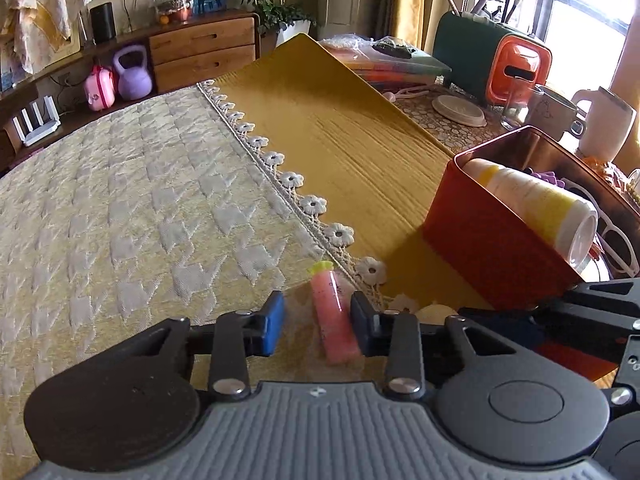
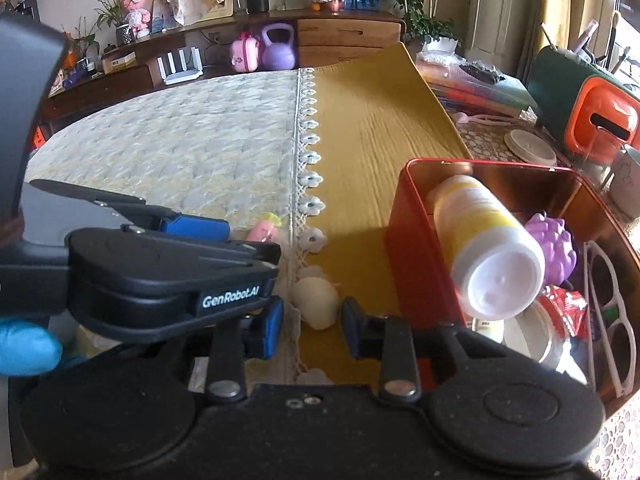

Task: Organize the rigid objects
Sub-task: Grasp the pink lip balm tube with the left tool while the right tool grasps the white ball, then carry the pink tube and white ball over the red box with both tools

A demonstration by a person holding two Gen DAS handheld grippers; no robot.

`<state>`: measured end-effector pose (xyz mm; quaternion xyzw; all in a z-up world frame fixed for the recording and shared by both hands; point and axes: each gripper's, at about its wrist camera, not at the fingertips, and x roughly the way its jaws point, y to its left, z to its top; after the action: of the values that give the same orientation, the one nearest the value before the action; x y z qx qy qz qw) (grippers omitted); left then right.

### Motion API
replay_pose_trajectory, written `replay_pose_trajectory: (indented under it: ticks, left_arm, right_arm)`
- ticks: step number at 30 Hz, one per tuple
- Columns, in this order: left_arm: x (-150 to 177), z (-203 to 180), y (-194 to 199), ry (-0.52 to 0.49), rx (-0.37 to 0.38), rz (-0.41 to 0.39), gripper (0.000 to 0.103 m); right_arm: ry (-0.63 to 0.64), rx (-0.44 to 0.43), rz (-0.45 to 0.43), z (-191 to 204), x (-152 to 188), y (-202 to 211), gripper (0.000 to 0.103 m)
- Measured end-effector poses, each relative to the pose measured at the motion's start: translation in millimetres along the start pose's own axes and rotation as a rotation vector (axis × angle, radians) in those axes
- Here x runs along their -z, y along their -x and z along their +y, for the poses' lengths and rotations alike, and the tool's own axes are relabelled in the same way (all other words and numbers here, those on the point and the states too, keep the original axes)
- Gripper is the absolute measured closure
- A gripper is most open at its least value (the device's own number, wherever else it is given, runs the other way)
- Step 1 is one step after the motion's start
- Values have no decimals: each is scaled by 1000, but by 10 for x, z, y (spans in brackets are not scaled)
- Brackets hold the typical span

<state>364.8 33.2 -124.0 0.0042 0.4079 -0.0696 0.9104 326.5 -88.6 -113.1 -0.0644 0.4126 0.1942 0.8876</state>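
The bench [image 1: 120, 184] is covered by a cream quilted cloth, and beside it lies a mustard ribbed cloth [image 1: 340, 120]; a lace flower trim [image 1: 292, 180] marks the seam between them. Both cloths stretch bare toward the far edge. On the mustard cloth's near right stands a red metal tin [image 2: 416, 248], open-topped, with a yellow-and-white bottle [image 2: 484, 248] leaning on its front wall, cap toward the camera, beside a purple ridged toy [image 2: 556, 244] and white glasses [image 2: 612, 320]. The left gripper [image 1: 316, 326] is spread, its jaws flanking a pink translucent tube [image 1: 334, 320] that lies flat on the quilted cloth by the trim, its long axis running away, yellow cap farthest. The right gripper [image 2: 312, 330] is spread around a cream egg-shaped object [image 2: 316, 302] resting at the trim.
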Motion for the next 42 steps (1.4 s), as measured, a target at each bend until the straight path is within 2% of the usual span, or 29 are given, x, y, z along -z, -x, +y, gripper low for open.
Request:
replay_pose_trajectory:
  ticks: [3, 4, 5, 13, 22, 42]
  left_arm:
    - [-5, -26, -5, -9, -10, -5, 78]
    - [-3, -32, -4, -12, -13, -7, 86]
    - [-2, -37, -3, -14, -14, -9, 87]
    - [20, -39, 68, -14, -26, -29, 87]
    - [14, -52, 341, 12, -13, -31, 87]
    - [98, -405, 1219, -3, 20, -62, 87]
  right_arm:
    - [-4, 2, -4, -2, 6, -22, 74]
    - [-7, 3, -4, -4, 11, -28, 75]
    - [-9, 3, -6, -13, 15, -29, 76]
    - [-20, -6, -18, -25, 23, 18, 77]
    - [-26, -38, -34, -43, 55, 246, 79]
    - [9, -101, -154, -275, 174, 1331, 79]
